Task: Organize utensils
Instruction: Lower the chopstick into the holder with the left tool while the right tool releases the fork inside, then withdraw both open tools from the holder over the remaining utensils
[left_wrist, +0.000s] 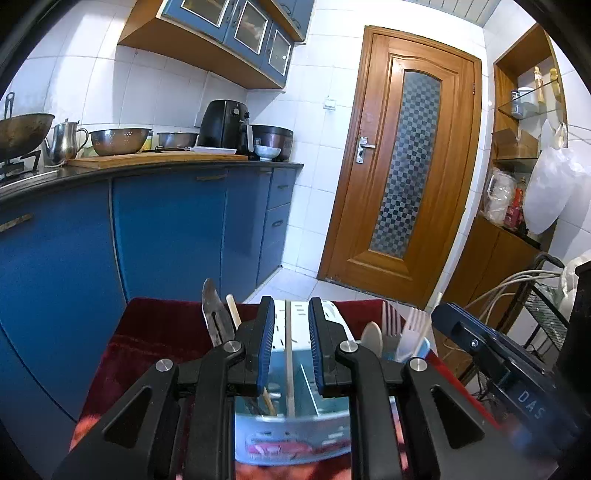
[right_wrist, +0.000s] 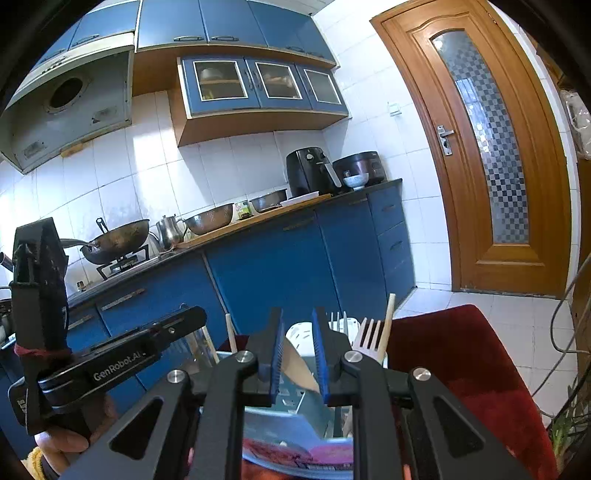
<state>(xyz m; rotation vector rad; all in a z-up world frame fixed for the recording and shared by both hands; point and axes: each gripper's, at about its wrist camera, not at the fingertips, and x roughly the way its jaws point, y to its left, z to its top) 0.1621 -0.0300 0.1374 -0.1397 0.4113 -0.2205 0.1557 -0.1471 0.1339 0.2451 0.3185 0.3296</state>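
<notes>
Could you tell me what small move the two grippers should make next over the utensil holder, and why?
Probably draw both straight up and back, clear of the holder. The left gripper has its jaws apart around a chopstick without pressing it, and the right gripper has its jaws apart at a wooden blade. Both utensils stand in the holder, so nothing seems left to hold.

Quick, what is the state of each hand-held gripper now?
Left hand-held gripper: open, holding nothing; a chopstick stands between its fingers, untouched.
Right hand-held gripper: open, holding nothing.
</notes>
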